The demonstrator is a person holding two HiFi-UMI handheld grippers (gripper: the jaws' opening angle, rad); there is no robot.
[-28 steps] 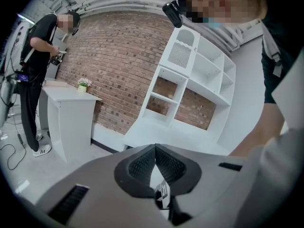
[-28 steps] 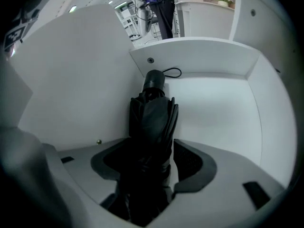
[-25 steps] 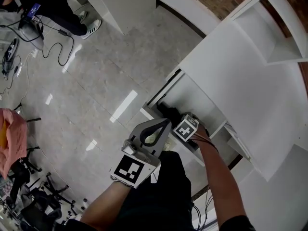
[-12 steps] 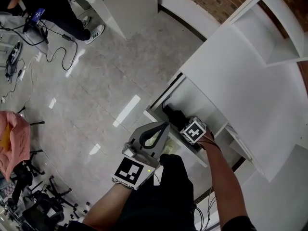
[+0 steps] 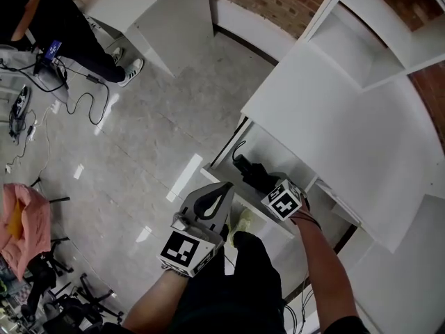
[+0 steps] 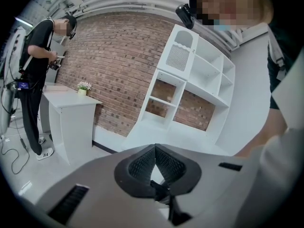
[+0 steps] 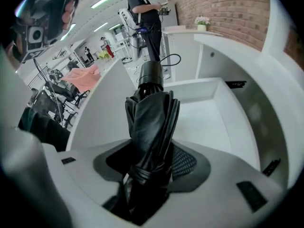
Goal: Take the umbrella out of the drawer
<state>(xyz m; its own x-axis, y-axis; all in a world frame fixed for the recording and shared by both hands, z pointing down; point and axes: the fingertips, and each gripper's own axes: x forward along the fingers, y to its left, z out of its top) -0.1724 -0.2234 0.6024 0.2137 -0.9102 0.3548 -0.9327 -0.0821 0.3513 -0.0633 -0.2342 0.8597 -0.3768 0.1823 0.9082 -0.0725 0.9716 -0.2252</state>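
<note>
In the head view, the jaws of the right gripper (image 5: 272, 190) lie behind its marker cube (image 5: 284, 202), so their grip is not readable there. The cube also covers the near end of the umbrella (image 5: 249, 172). In the right gripper view, the base of the umbrella (image 7: 151, 122) sinks between the jaws and is lost in shadow at 6 o'clock. In the head view, the left gripper (image 5: 221, 192) masks part of the front edge of the drawer (image 5: 278, 152). A standing person (image 5: 52, 23) at 11 o'clock is cut by the top edge. A pink cloth (image 5: 21, 218) at 9 o'clock is cut by the left edge. In the left gripper view, the potted plant (image 6: 84, 86) at 9 o'clock is too small to identify.
</note>
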